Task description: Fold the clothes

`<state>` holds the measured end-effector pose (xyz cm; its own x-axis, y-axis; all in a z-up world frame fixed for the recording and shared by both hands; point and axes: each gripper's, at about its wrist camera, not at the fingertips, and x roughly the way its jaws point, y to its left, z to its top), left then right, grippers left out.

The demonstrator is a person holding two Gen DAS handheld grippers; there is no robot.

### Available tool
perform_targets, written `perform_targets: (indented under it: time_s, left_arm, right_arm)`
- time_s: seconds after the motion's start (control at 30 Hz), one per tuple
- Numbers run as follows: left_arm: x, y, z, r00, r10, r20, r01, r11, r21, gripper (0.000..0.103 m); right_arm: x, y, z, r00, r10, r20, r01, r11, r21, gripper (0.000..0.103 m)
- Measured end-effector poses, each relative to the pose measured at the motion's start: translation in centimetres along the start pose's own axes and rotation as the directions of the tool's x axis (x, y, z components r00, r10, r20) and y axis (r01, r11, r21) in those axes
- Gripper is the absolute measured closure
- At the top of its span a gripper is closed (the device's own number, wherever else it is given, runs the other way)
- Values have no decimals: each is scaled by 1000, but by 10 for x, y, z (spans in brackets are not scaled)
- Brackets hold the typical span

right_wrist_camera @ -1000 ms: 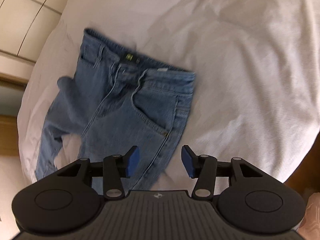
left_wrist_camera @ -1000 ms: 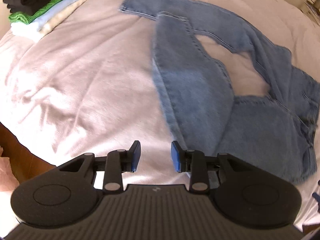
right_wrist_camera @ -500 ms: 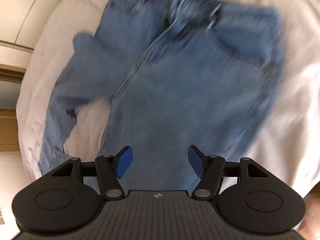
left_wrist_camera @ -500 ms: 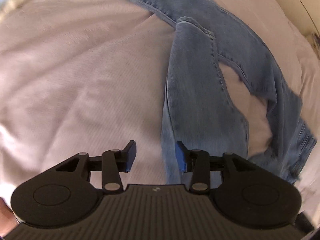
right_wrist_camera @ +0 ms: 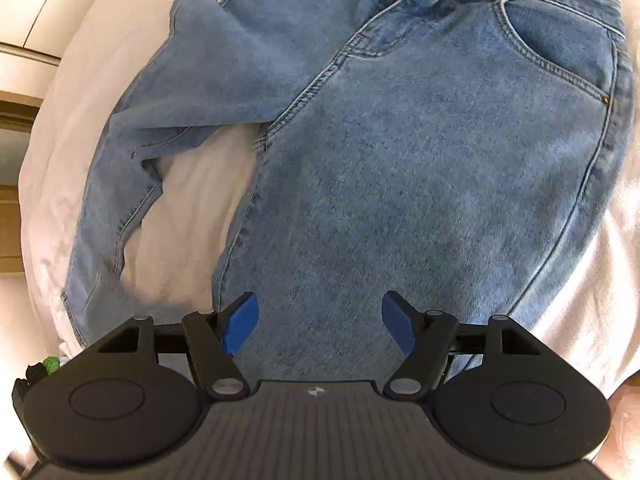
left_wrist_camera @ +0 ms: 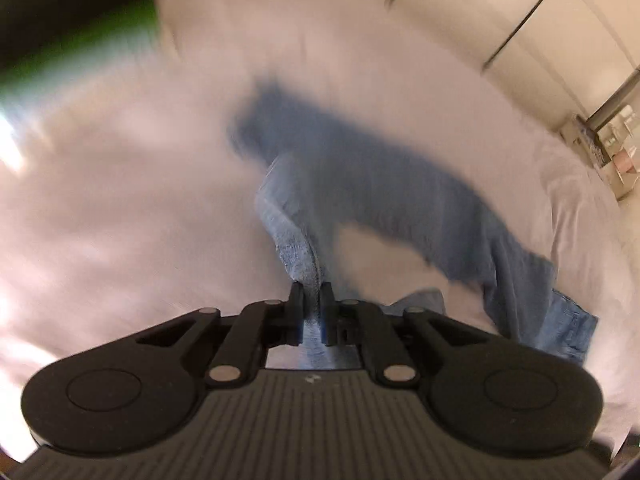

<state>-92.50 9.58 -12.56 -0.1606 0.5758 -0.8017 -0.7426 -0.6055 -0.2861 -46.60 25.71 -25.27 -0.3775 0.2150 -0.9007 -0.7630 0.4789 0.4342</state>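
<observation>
A pair of light blue jeans (right_wrist_camera: pixel 420 168) lies spread on a white bed (right_wrist_camera: pixel 592 280), waistband far from me, legs splayed. In the left wrist view the jeans (left_wrist_camera: pixel 380 184) are blurred by motion. My left gripper (left_wrist_camera: pixel 311 308) is shut on the edge of one jeans leg, with denim pinched between its fingers and lifted off the bed. My right gripper (right_wrist_camera: pixel 320 320) is open and empty, low over the thigh of the nearer leg, its blue pads (right_wrist_camera: pixel 240 322) wide apart.
A blurred stack of folded clothes, black and green (left_wrist_camera: pixel 72 36), sits at the bed's far left corner. Cream wardrobe doors (left_wrist_camera: pixel 500 12) stand beyond the bed. A wooden bed frame edge (right_wrist_camera: pixel 12 200) shows at the left.
My left gripper has closed on the jeans leg edge and is lifting it, the view swinging fast. My right gripper has dropped closer over the jeans and stays open.
</observation>
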Motion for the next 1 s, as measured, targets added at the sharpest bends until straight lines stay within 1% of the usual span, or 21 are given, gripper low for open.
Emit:
perform_targets:
  time_s: [0.03,0.07,0.1,0.13,0.17,0.2,0.27,0.3,0.37,0.4,0.47,0.53,0.67,0.73,0.83,0.87,0.9,1.0]
  left_arm:
    - [-22,14,-2,998,49,32,-50,999,13,84]
    - [-36,29,-9,990,135,49,-137,990,26,78]
    - [-48,44,-17,972,225,60,-228,973,39,60]
    - [-46,58,-28,944,328,42,-330,942,51,60]
    - [-39,74,-40,915,404,-7,-403,914,44,61]
    - [-30,90,-50,904,422,-71,-422,906,3,62]
    - [-11,120,-70,876,442,-193,-463,883,-76,69]
    - [-5,127,-78,869,440,-227,-473,873,-115,69]
    - [0,132,-89,871,419,-257,-471,860,-195,69]
    - [0,130,-93,876,404,-261,-463,857,-226,69]
    - [3,119,-100,888,372,-270,-436,868,-237,69]
    - [7,105,-107,893,347,-287,-413,885,-216,68]
    - [16,68,-121,897,305,-321,-365,919,-147,67]
    - [24,51,-125,898,285,-334,-339,934,-115,66]
    - [35,24,-129,898,271,-348,-306,951,-49,65]
    - [38,16,-129,898,266,-350,-298,954,-39,65]
    - [41,9,-129,899,262,-352,-290,957,-29,64]
    - [50,-13,-130,900,248,-359,-266,964,0,63]
  right_arm:
    - [1,0,2,1000,-3,-5,3,1000,-5,32]
    - [1,2,2,1000,-3,-12,3,1000,-20,32]
    - [2,4,3,1000,1,-22,-2,999,-35,33]
    - [3,6,3,999,12,-34,-14,998,-54,33]
    - [4,7,4,999,19,-47,-22,997,-73,32]
    - [6,8,3,998,5,-59,-11,996,-90,32]
    - [7,6,2,997,-7,-82,-2,994,-107,32]
    - [5,4,2,996,-9,-90,-2,993,-117,32]
    - [-1,-1,3,995,-19,-97,5,990,-144,31]
    - [-7,-7,5,995,-28,-91,14,988,-157,30]
    - [-18,-23,10,996,-48,-72,36,987,-157,30]
    - [-29,-44,16,997,-68,-45,61,989,-136,30]
    - [-57,-107,34,994,-73,79,75,997,-23,30]
    - [-71,-139,43,987,-80,140,76,997,33,30]
    - [-93,-186,56,969,-97,229,71,990,118,30]
    - [-99,-201,61,961,-101,258,65,987,146,30]
    - [-101,-213,65,955,-90,283,42,985,169,30]
    - [-96,-235,80,943,-25,332,-38,983,181,33]
